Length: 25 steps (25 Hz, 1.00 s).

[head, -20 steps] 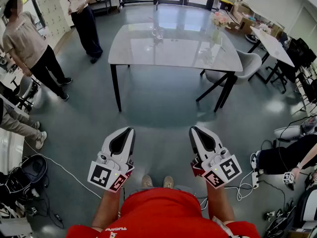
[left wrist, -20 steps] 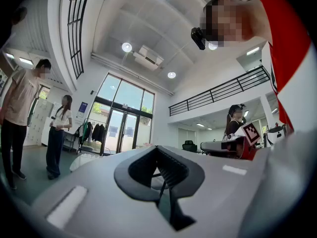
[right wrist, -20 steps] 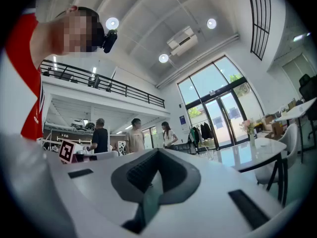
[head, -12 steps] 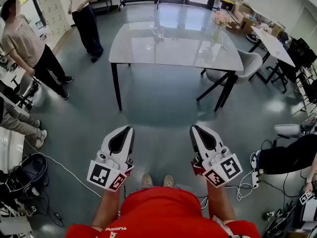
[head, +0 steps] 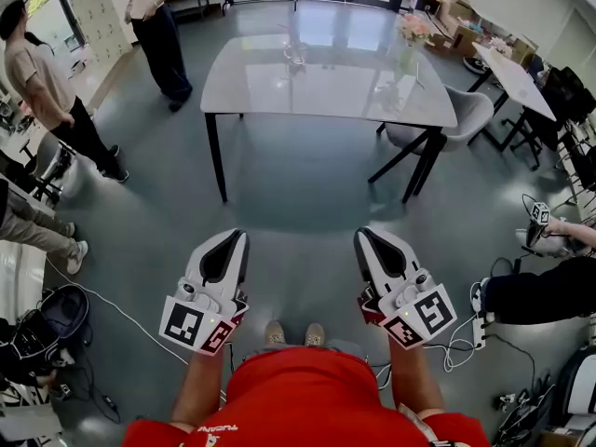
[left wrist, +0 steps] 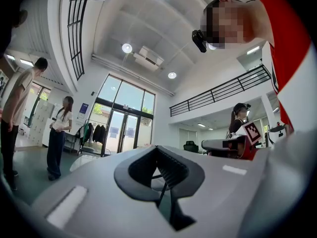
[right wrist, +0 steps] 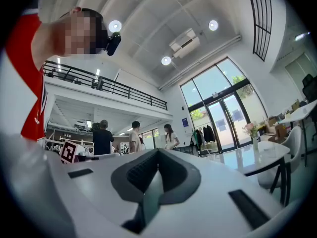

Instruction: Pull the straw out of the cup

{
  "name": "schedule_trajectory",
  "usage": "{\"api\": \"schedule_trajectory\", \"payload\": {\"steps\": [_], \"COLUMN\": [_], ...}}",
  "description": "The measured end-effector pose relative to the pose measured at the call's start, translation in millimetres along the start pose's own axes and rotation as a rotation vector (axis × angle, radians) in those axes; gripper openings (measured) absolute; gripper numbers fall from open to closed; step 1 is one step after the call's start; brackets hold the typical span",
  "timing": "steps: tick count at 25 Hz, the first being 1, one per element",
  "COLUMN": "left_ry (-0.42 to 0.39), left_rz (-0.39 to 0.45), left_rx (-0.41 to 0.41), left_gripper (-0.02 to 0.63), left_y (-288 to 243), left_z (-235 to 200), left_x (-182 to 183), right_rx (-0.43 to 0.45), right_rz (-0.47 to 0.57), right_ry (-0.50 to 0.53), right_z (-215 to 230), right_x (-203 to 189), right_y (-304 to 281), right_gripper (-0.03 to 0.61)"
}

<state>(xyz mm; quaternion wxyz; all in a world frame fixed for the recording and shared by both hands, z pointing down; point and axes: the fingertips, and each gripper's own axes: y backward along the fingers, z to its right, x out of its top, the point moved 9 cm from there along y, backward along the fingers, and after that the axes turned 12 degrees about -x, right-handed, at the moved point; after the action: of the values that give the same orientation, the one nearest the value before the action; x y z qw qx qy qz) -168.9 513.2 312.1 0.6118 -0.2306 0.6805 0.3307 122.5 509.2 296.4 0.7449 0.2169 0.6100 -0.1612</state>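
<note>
Left claw (head: pixel 235 237): jaws fully together, nothing between them; the left gripper view shows the pads meeting on empty air. Right claw (head: pixel 365 234): likewise closed and empty. The two are held side by side, apart from each other, pointing forward over bare floor (head: pixel 298 203).

Change noted: very little. Against the pictures of a moment ago, both claws sit almost where they were, tips a shade higher in the head view, jaws closed then as now. The tabletop (head: pixel 326 91) ahead of them looks no larger, so no real approach is recorded. The movement is among others in the room; the bystander (head: pixel 42 73) well left of the left claw has stepped toward the edge of the view; a hand holding another marker cube (head: pixel 538 214) has come in far to the right of the right claw.

Task item: the cup (head: pixel 297 60), a clear glassy thing, stands on the far part of the tabletop, well ahead of both claws and roughly on the line between them; the straw is too small to make out. A vase of flowers (head: pixel 410 37) stands beyond the right claw, near the far edge.

Finding: the task appears not yet begun; the whole approach is outstanding, and one claw will have to open before any grip on the straw is possible.
</note>
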Motion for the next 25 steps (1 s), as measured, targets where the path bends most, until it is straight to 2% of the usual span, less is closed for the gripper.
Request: {"api": "schedule_trajectory", "payload": {"steps": [8,16,25], "left_ry": [-0.030,-0.020,-0.038], "left_rz": [0.008,0.001,0.003], "left_rx": [0.022,0.066,0.073], "left_gripper": [0.005,0.005,0.005], "left_y": [-26.9,-45.4,-74.5], "left_z": [11.0,25.2,-5.6], "left_x": [3.8,-0.7,-6.4], "right_rx": [0.027,0.041,0.050], "right_rz": [-0.007,-0.017,-0.014], "right_ry": [0.031,0.018,0.026], "right_z": [30.9,65.4,87.8], "right_x": [4.3,4.8,2.3], "right_y": [4.0,15.7,-18.0], "right_gripper": [0.000,0.000,0.000]}}
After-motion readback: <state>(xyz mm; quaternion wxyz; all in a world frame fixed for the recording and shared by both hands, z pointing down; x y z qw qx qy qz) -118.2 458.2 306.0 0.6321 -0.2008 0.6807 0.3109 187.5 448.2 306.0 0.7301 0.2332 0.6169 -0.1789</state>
